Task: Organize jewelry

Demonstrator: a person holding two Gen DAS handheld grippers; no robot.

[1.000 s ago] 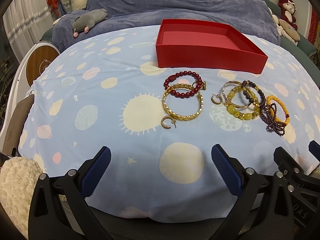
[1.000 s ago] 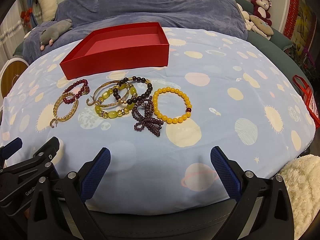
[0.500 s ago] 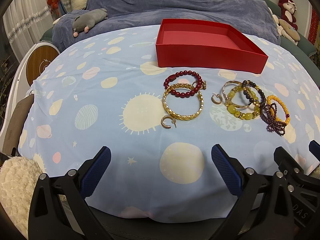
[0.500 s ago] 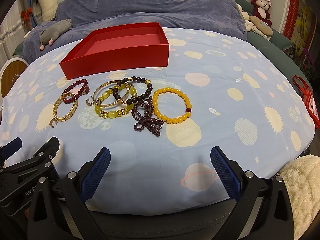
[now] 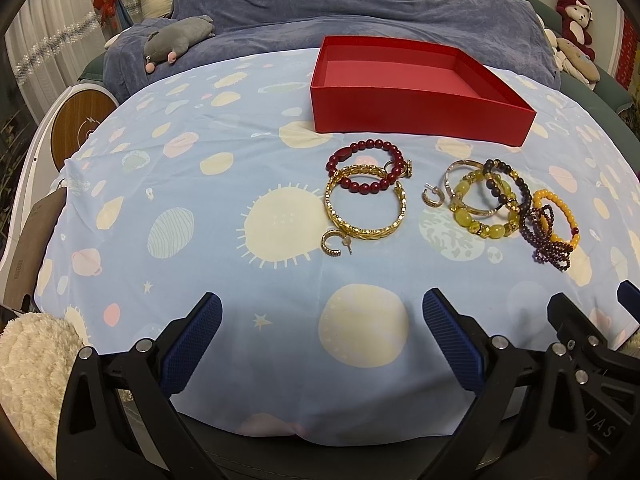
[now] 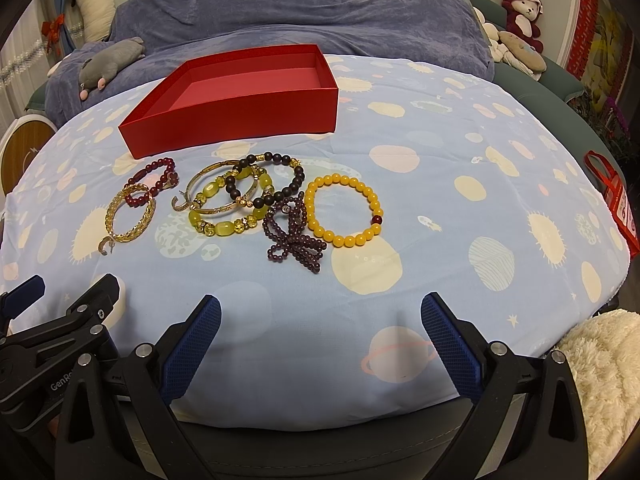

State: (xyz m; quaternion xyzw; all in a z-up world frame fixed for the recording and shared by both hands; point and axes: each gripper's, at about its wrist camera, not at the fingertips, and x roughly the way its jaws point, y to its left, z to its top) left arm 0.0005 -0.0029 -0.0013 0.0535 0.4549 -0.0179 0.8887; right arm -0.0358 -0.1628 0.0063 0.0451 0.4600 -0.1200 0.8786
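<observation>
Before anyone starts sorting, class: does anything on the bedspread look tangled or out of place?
Yes. The jewelry lies loose in front of the red box, which holds nothing. The purple bead strand is bunched in loops, overlapping the yellow bead bracelet.

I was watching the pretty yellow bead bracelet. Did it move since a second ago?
No. The yellow bead bracelet lies in the same spot beside the purple bead strand, in front of the red box, as before.
</observation>
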